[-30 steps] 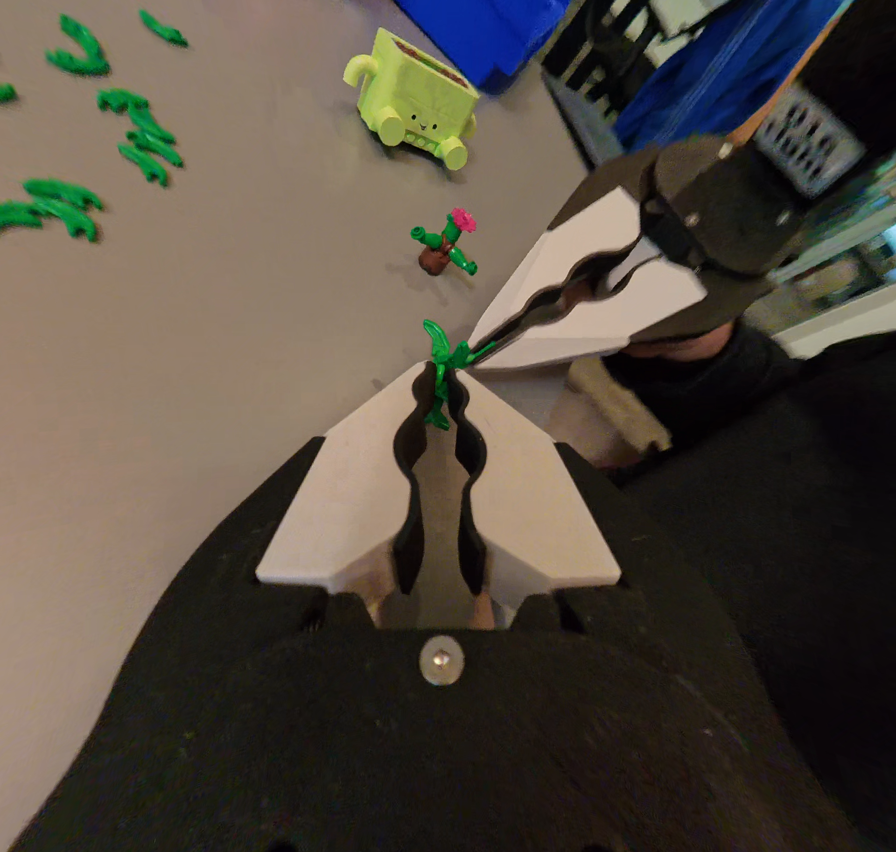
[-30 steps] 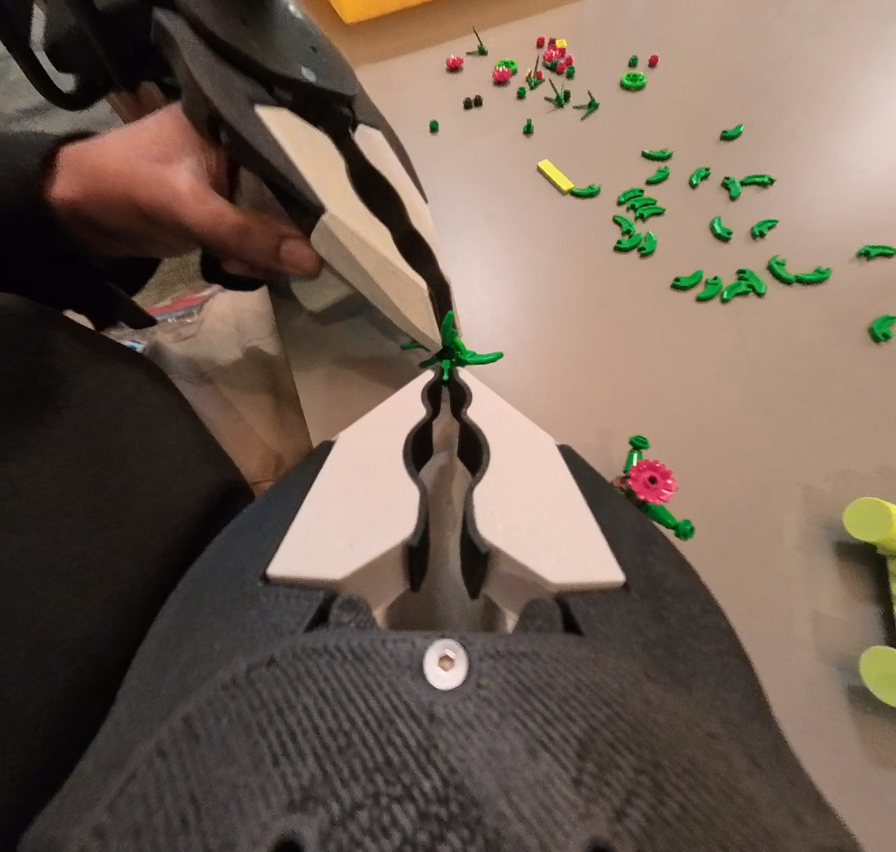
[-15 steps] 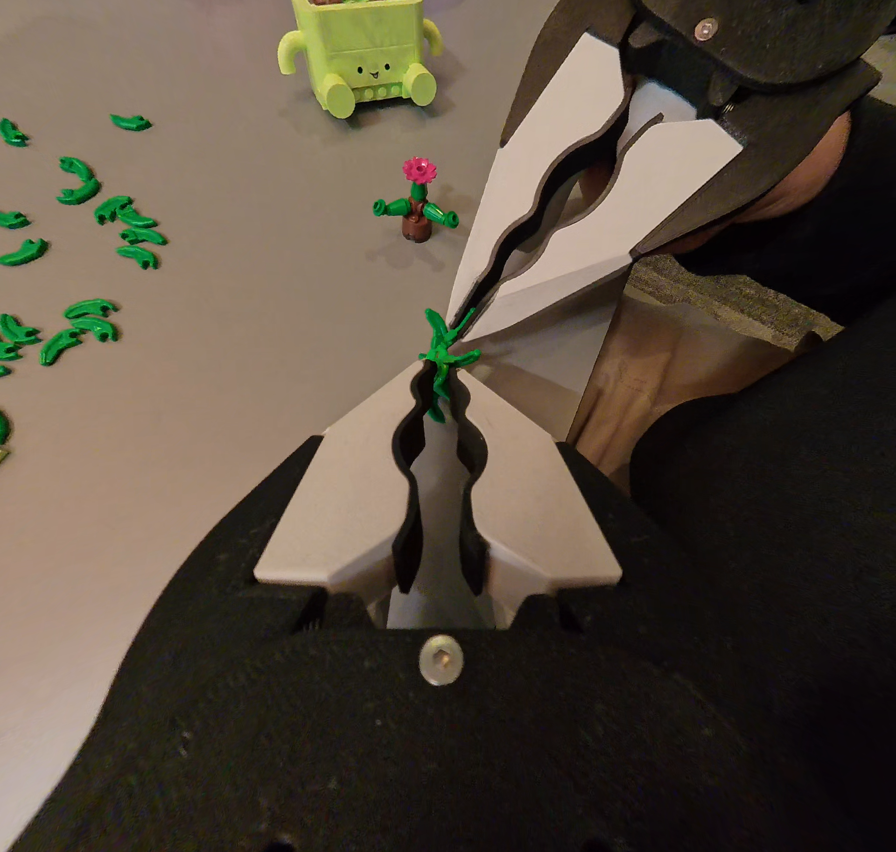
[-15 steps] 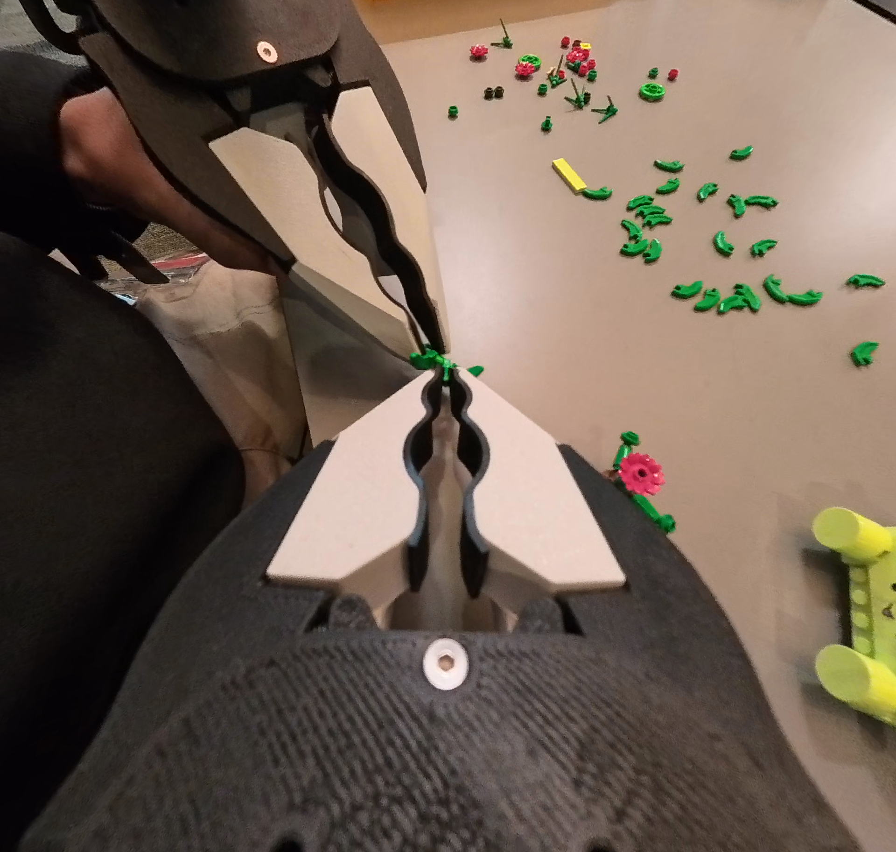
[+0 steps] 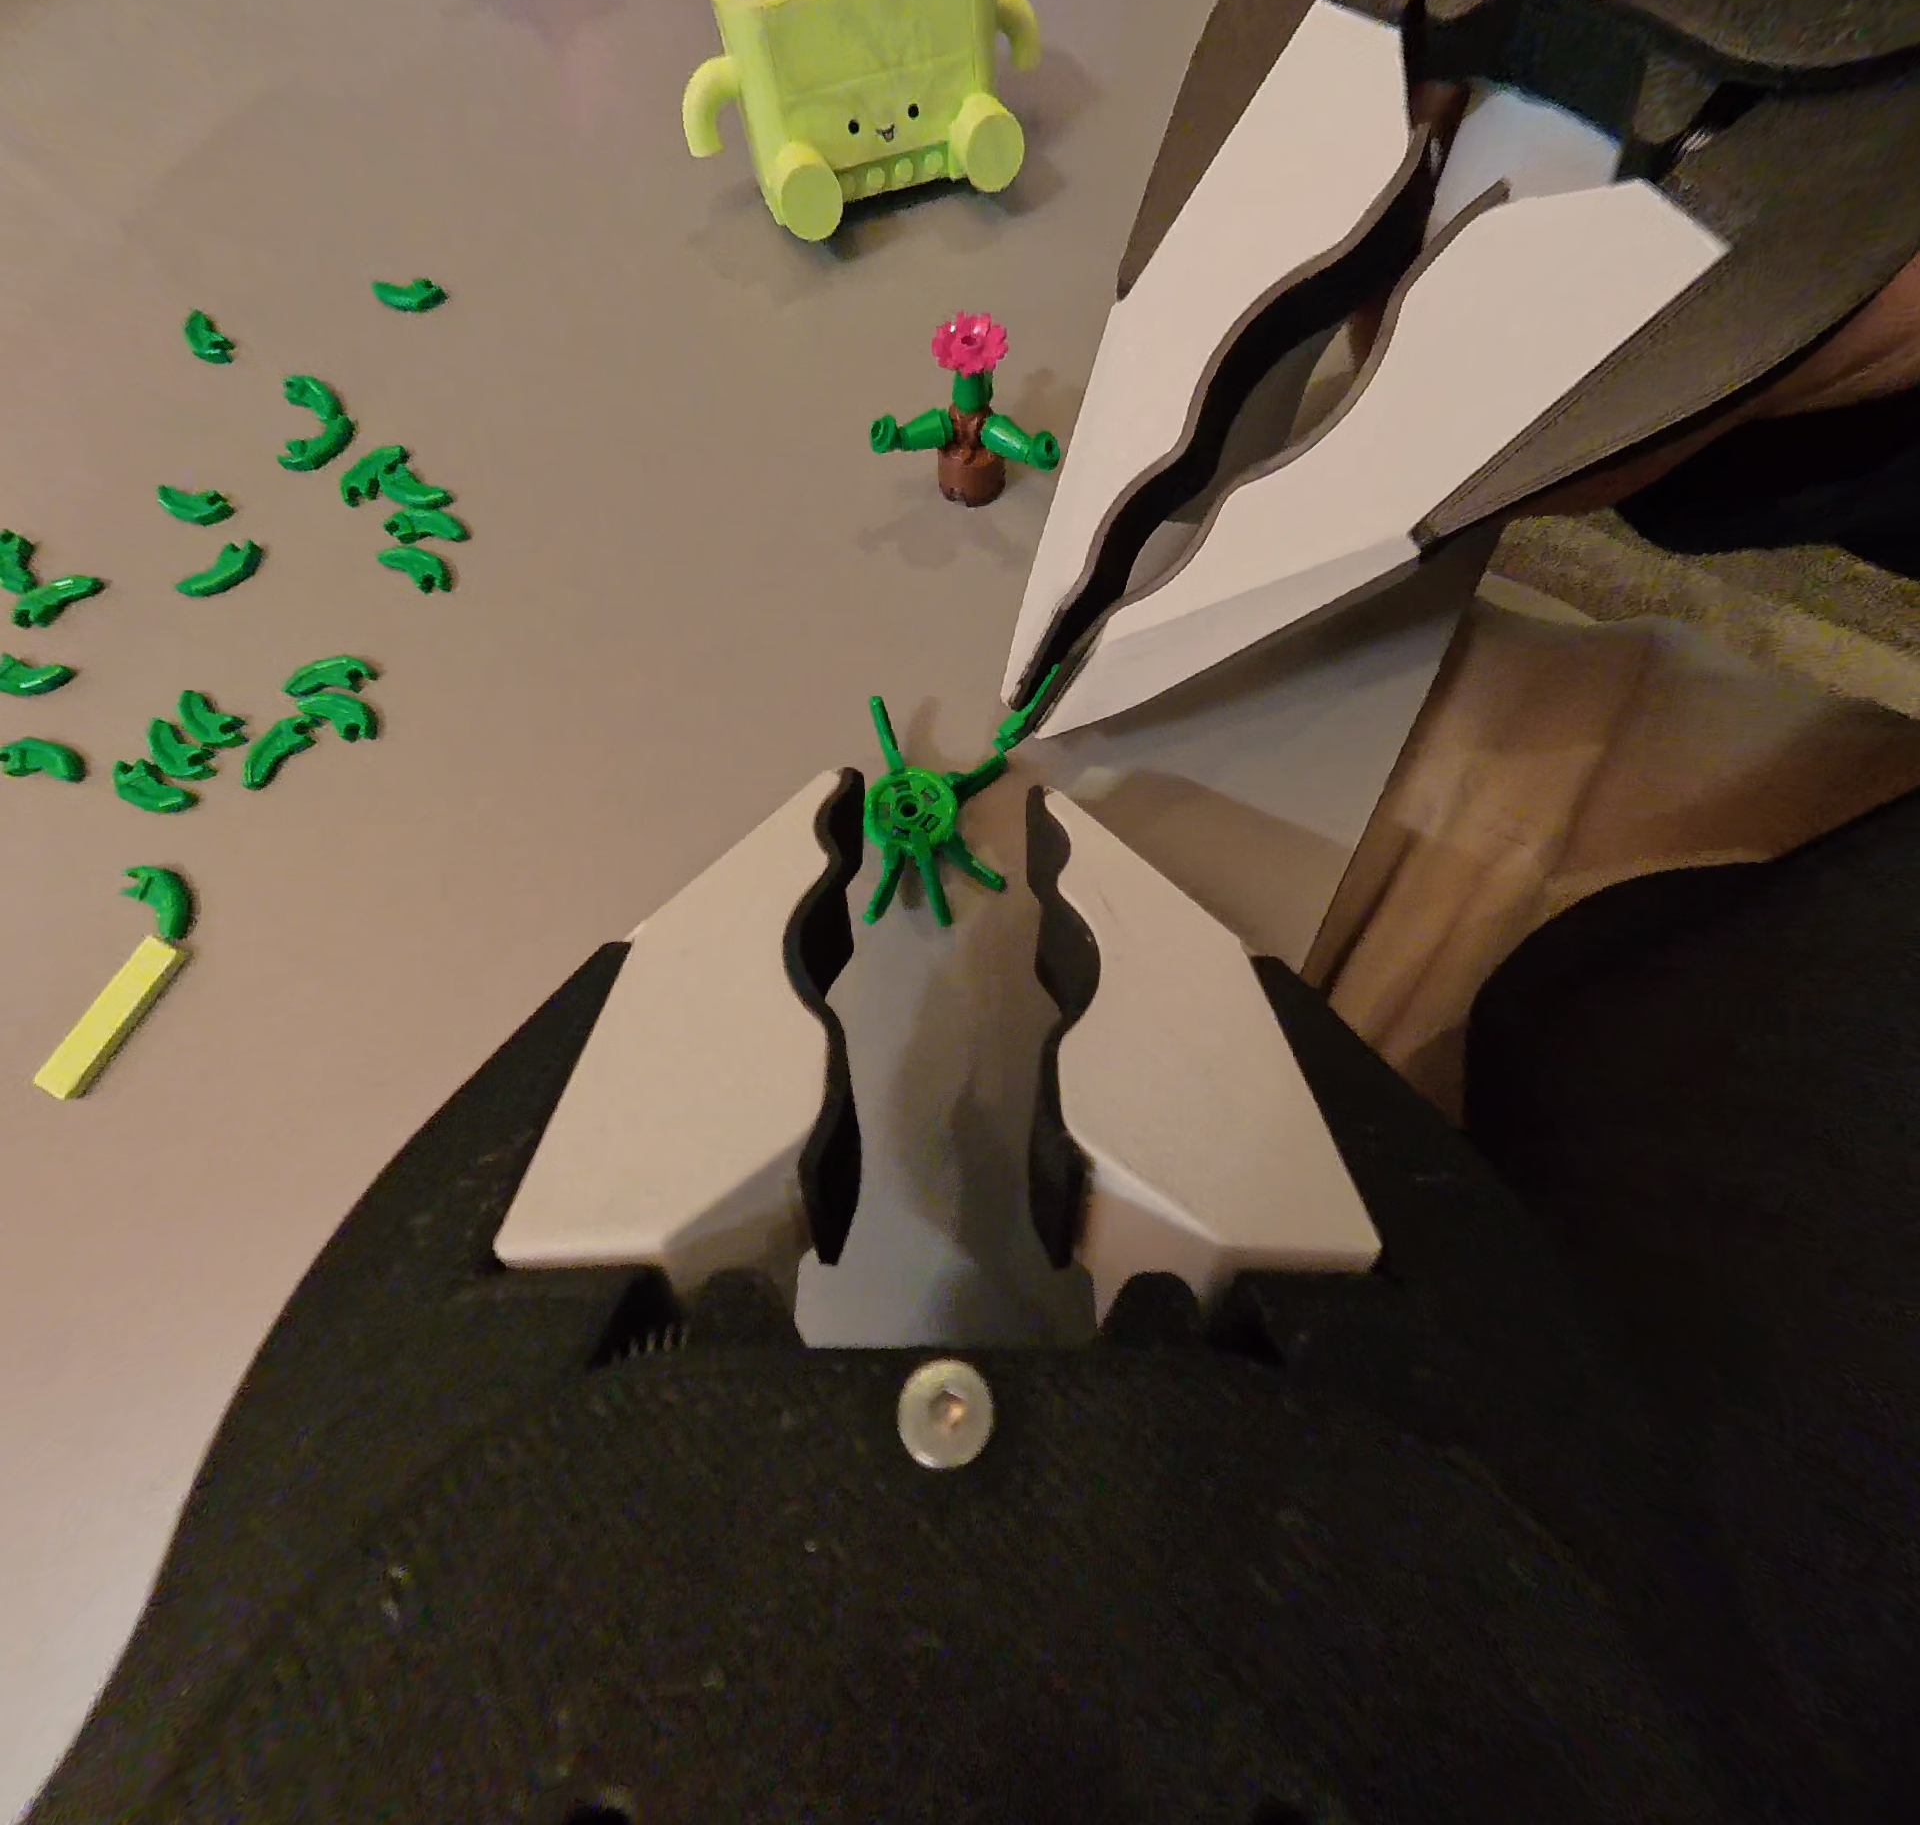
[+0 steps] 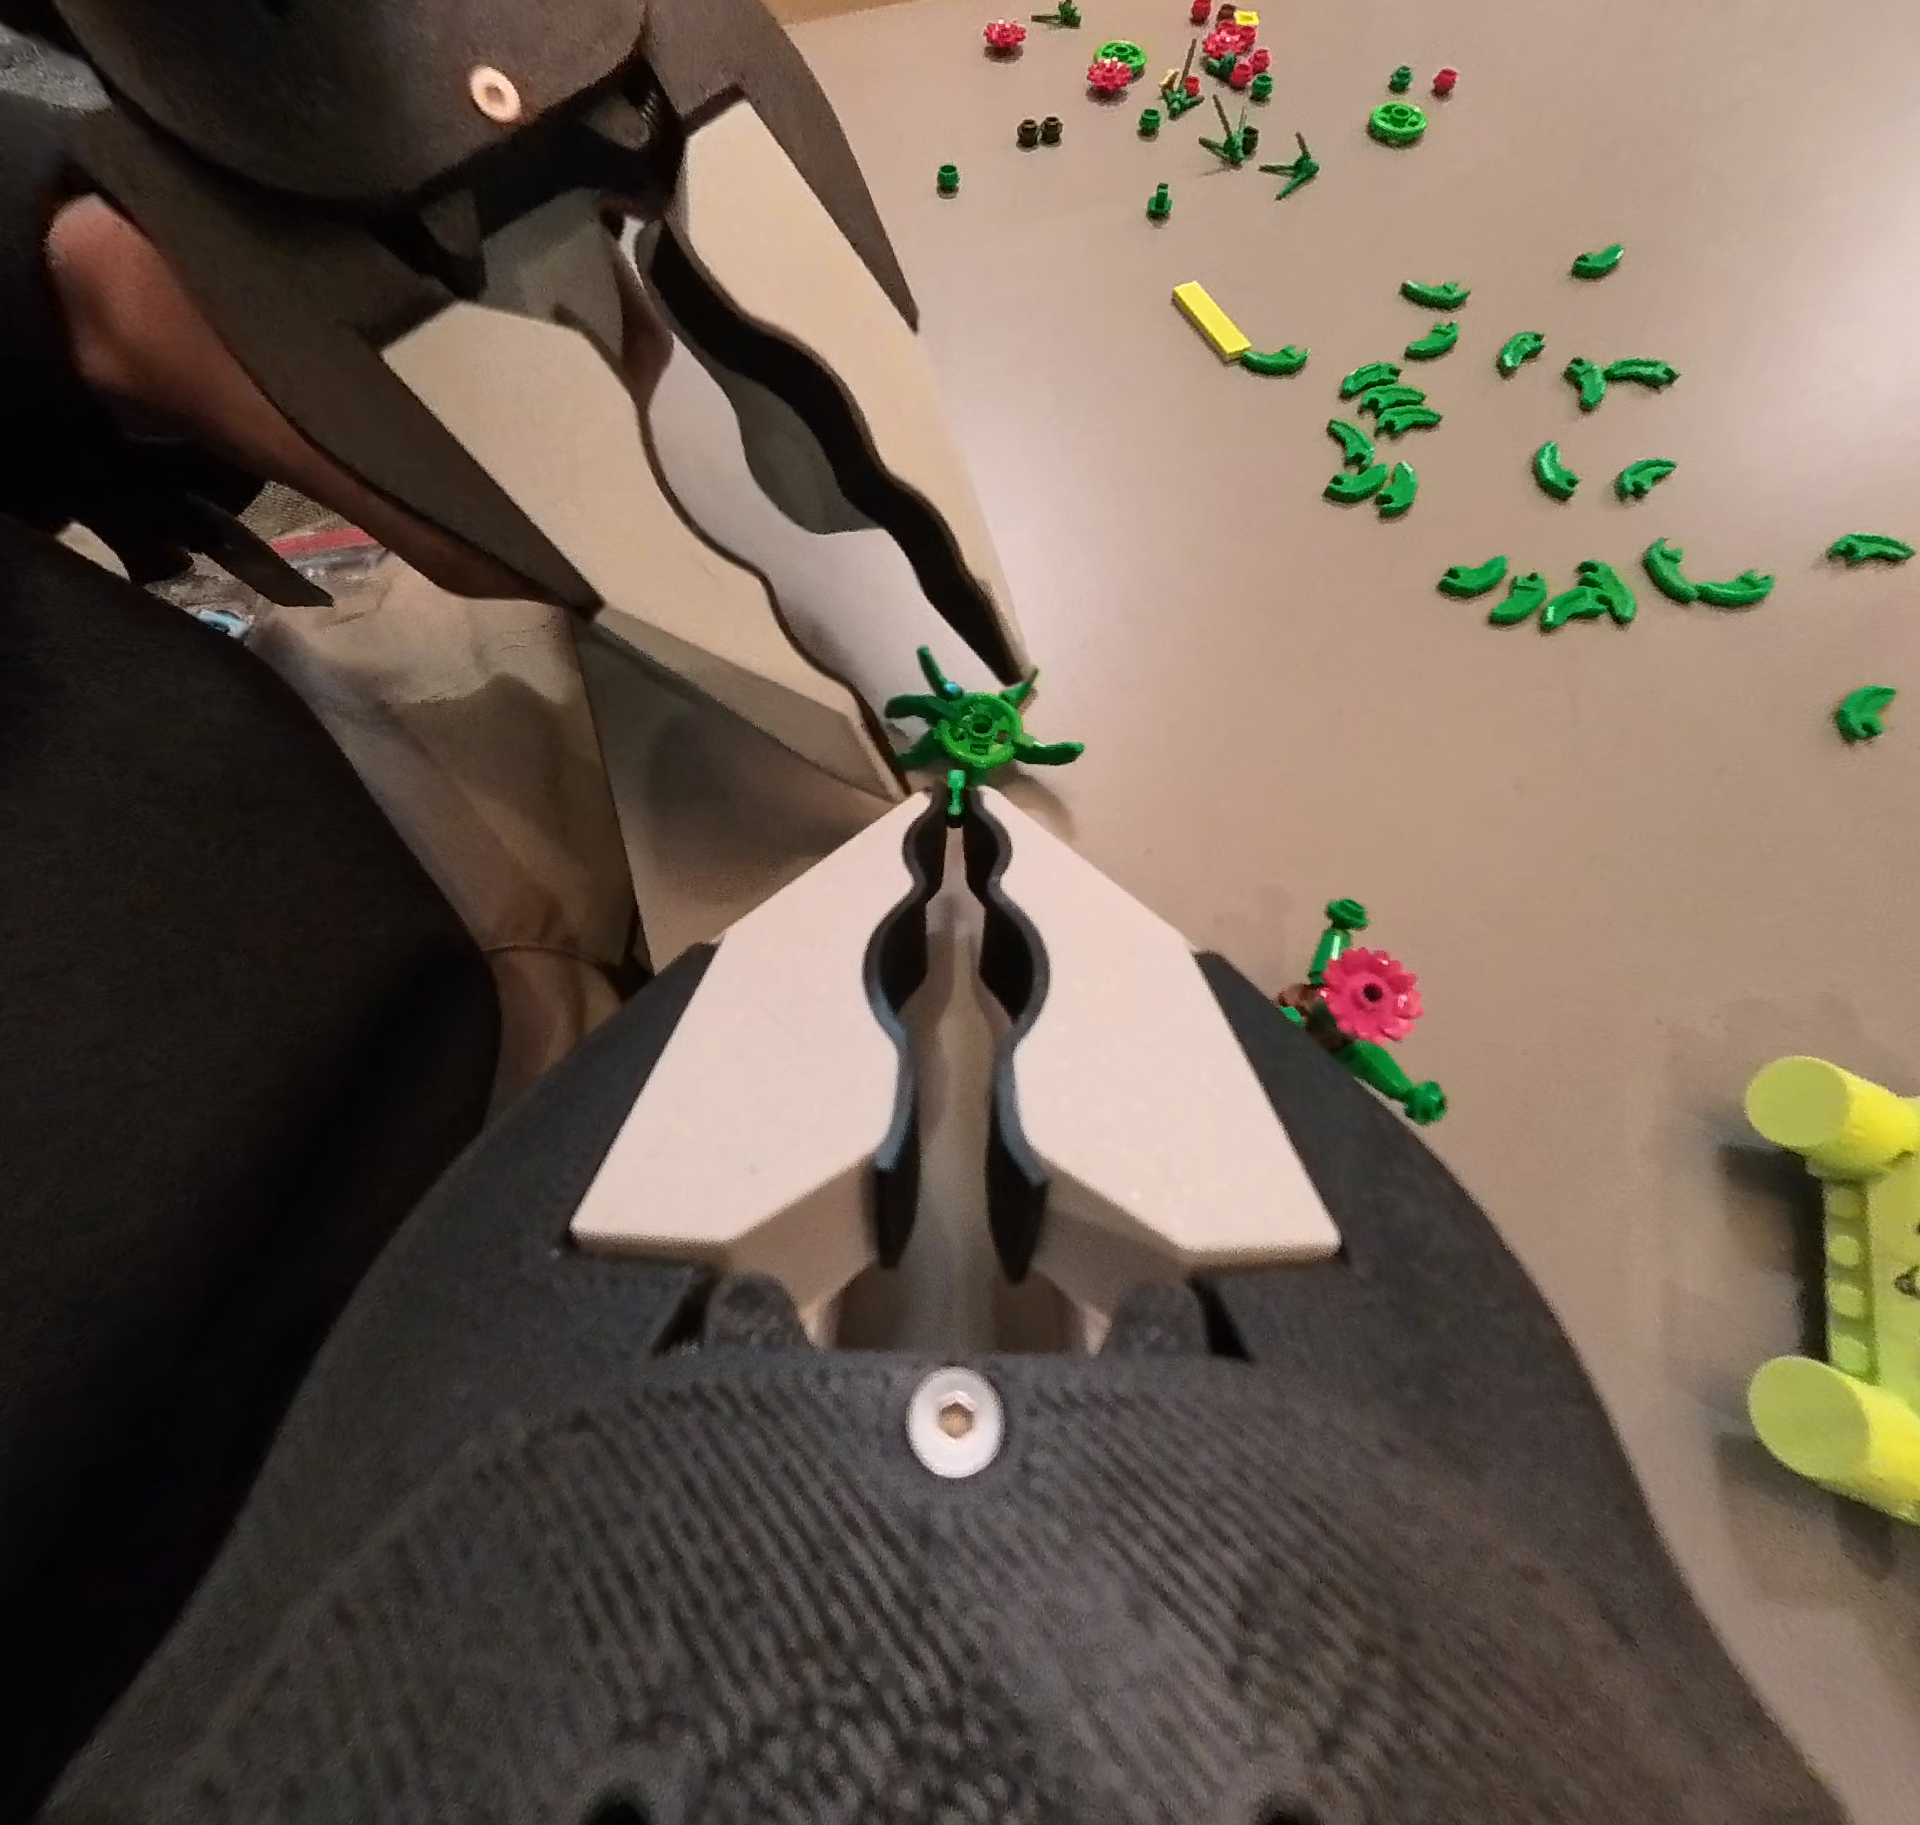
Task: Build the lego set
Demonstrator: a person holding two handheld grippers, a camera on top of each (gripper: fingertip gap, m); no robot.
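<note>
A green wheel-shaped lego piece with several thin stems hangs just above the grey table near its front edge. My right gripper is shut on one of its stems; the piece sticks out beyond the tips. In the left wrist view the right gripper comes in from the upper right. My left gripper is open, its tips on either side of the piece; the wheel is close against the left fingertip.
A lime-green pot with a face stands farther back, and a small plant with a pink flower in front of it. Several green curved leaves and a yellow tile lie left. Small flower parts lie far off. My left and right fingertips are right by each other. The yellow tile sits 15 cm or so from the ends of my left fingers. It is also in sight in the right wrist view.
My left gripper has opened and let go of the green piece. The piece has turned so its wheel face shows, now held only by the right gripper.
</note>
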